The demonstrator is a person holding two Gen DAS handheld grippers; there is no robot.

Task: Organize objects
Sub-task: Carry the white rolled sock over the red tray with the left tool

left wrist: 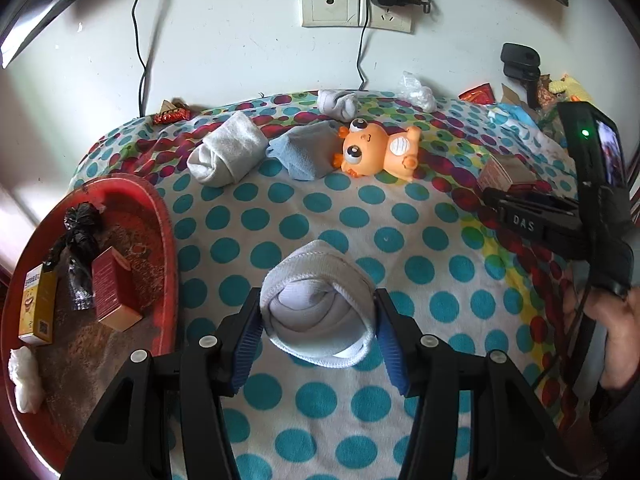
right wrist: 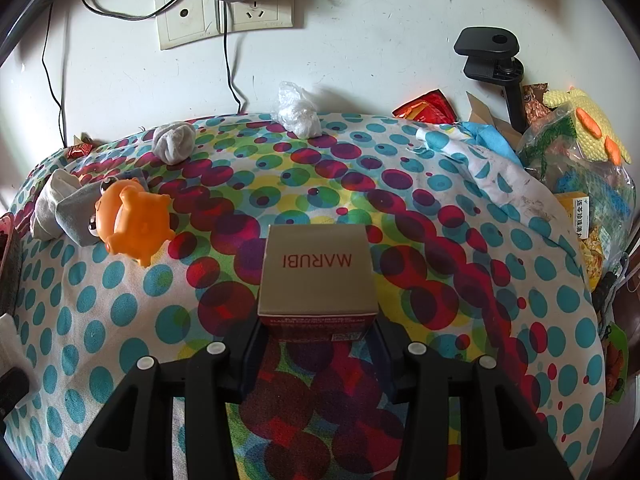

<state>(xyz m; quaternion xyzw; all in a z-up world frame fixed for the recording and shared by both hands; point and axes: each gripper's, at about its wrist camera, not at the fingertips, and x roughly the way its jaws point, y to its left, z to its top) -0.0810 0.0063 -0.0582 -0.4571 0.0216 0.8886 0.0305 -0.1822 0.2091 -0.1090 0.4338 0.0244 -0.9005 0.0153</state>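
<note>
My left gripper (left wrist: pixel 318 330) is shut on a rolled white sock (left wrist: pixel 320 308), its blue pads pressing both sides, above the dotted cloth. My right gripper (right wrist: pixel 318 328) is shut on a tan and red MARUBI box (right wrist: pixel 317 276); the same gripper (left wrist: pixel 520 220) and box (left wrist: pixel 506 172) show at the right of the left wrist view. Further back lie a white rolled sock (left wrist: pixel 228 152), a blue-grey sock (left wrist: pixel 304 152), a grey sock ball (right wrist: pixel 174 142) and an orange toy animal (left wrist: pixel 376 146). A red tray (left wrist: pixel 160 216) at the left holds boxes (left wrist: pixel 114 294).
A white wall with sockets (left wrist: pixel 356 2) and hanging cables stands behind the table. A crumpled plastic bag (right wrist: pixel 298 114) lies at the back edge. Snack packets, a yellow knitted toy (right wrist: pixel 588 120) and a black clamp (right wrist: pixel 490 58) crowd the right side.
</note>
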